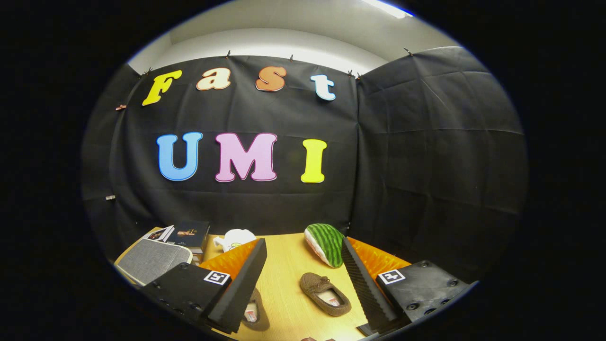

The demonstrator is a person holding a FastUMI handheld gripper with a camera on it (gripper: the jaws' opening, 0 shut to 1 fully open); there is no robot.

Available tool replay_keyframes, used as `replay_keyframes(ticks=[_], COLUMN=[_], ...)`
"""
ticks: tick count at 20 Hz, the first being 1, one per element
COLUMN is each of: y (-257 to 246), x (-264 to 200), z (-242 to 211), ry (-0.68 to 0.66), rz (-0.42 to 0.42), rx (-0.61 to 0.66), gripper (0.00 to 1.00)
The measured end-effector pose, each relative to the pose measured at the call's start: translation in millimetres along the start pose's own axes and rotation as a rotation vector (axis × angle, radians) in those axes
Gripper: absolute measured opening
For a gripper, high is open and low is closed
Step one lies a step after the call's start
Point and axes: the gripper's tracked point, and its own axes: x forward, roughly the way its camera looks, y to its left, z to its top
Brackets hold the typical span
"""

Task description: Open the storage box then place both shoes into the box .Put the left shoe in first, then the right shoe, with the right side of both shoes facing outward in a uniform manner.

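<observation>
Two brown slipper-like shoes lie on the wooden table. One shoe rests between my fingers, nearer the right finger, toe pointing away. The other shoe is partly hidden behind my left finger. My gripper is open, held above the table, with nothing touching its fingers. A grey fabric storage box with its lid down lies beyond my left finger, at the table's left side.
A watermelon-slice plush stands just ahead of the right finger. Books are stacked behind the grey box, and a white plush toy sits beside them at the back of the table.
</observation>
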Motion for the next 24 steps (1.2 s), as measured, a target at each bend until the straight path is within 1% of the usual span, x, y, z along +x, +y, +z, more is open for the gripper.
replay_keyframes(ticks=[6,11,15,18,21,24], y=[11,37,59,83,111,149], x=[3,12,22,30,34,29], z=[6,5,-5,-21,-50,-81], ry=[-0.012,0.016,0.074,0.152,0.293,0.453], rz=[0.036,0.113,0.188,0.258,0.342,0.474], rx=[0.01,0.034,0.059,0.11,0.171,0.222], gripper=[0.97,0.97,0.97,0.97,0.98,0.98])
